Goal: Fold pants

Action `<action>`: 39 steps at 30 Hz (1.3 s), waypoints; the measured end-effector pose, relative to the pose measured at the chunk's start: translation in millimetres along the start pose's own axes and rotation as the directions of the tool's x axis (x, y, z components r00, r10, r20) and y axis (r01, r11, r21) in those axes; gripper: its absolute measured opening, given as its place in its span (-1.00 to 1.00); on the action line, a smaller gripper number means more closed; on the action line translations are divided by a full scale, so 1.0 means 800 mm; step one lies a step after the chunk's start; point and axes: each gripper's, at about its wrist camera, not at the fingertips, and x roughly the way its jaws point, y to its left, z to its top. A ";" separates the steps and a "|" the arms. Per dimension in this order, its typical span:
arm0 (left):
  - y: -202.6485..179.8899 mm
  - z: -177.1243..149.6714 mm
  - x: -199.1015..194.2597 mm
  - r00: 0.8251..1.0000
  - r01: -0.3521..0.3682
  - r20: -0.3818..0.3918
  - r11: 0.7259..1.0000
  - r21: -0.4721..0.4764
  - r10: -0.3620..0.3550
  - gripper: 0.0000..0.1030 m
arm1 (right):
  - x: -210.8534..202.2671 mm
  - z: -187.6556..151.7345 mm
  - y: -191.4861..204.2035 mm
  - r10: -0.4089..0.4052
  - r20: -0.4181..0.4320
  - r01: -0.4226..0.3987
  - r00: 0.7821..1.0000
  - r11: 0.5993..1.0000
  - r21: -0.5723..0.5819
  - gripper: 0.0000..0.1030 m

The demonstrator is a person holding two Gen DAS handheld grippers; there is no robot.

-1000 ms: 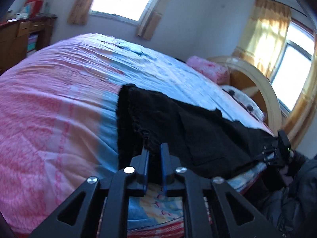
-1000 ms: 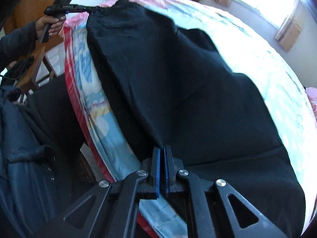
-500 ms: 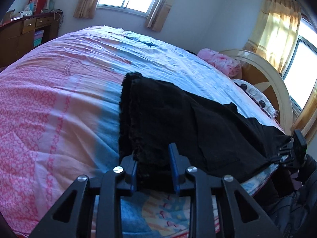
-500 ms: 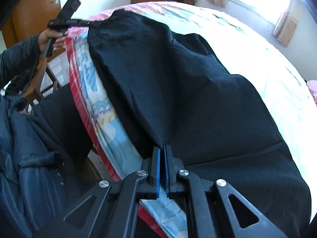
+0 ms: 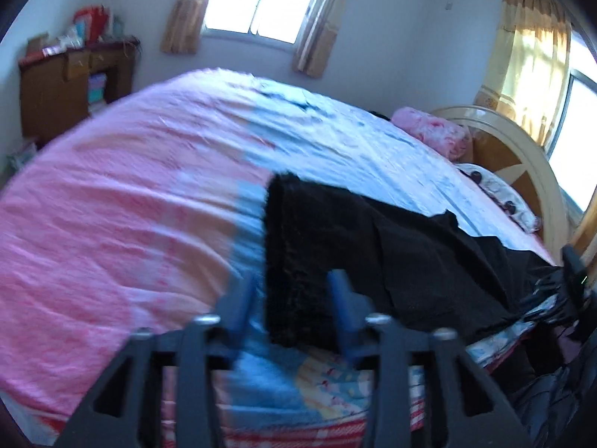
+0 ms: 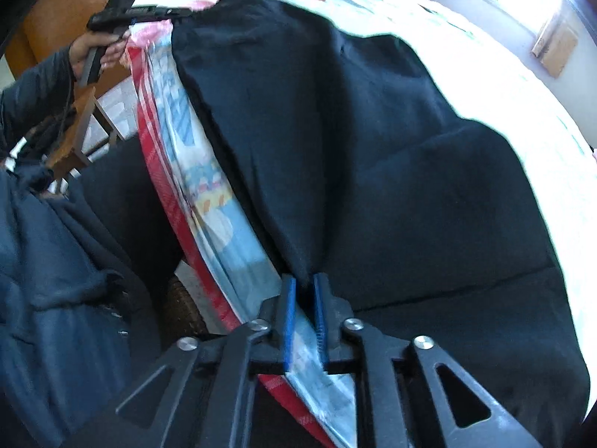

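Note:
Black pants [image 5: 373, 254] lie folded lengthwise along the near edge of the bed [image 5: 130, 205]. My left gripper [image 5: 291, 298] hovers over their fuzzy end. Its jaws are opening, and the cloth lies between the blue pads [image 5: 242, 298] without being pressed. In the right wrist view the pants [image 6: 373, 149] spread across the bed [image 6: 485, 56]. My right gripper [image 6: 305, 298] is at the bed's edge. Its jaws are also opening, and a pointed fold of black cloth hangs loose between its tips. A hand holds the left gripper [image 6: 149, 15] at the pants' far end.
A wooden cabinet [image 5: 63, 89] stands by the far wall. A pink pillow [image 5: 433, 134] and a curved headboard [image 5: 522, 160] are at the right. The person's dark jacket [image 6: 56, 280] and a wooden chair [image 6: 82, 130] fill the space beside the bed.
Both grippers have gone from shut on the pants to jaws apart. The left one has drawn back a little from the cloth's end. The right one has stayed at the bed's edge.

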 end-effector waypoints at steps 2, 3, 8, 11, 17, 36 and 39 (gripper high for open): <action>-0.009 0.005 -0.018 0.999 -0.017 0.036 1.000 0.019 0.016 0.22 | -0.025 0.012 -0.016 0.053 0.065 -0.056 0.996 0.998 0.041 -0.02; -0.016 0.008 -0.022 0.999 0.005 0.048 1.000 0.027 -0.007 0.26 | -0.031 0.017 -0.021 0.065 0.089 -0.070 0.994 0.996 0.055 -0.02; -0.101 0.021 -0.007 0.993 0.088 0.061 0.986 0.145 -0.098 0.32 | -0.042 0.082 -0.079 0.090 0.244 -0.147 0.966 0.963 0.226 -0.02; -0.151 0.016 0.021 0.989 0.140 0.011 0.968 0.209 -0.145 0.32 | -0.020 0.130 -0.118 0.097 0.289 -0.201 0.953 0.912 0.356 -0.02; -0.249 -0.012 0.091 0.976 0.214 -0.112 0.919 0.331 -0.187 0.32 | 0.053 0.196 -0.168 0.193 0.283 -0.320 0.939 0.790 0.524 -0.02; -0.271 -0.052 0.126 0.955 0.262 -0.221 0.908 0.327 -0.196 0.39 | 0.119 0.222 -0.213 0.173 0.284 -0.312 0.943 0.755 0.576 -0.87; -0.276 -0.047 0.125 0.955 0.254 -0.235 0.912 0.323 -0.182 0.39 | 0.131 0.222 -0.210 0.156 0.282 -0.295 0.947 0.769 0.567 -0.86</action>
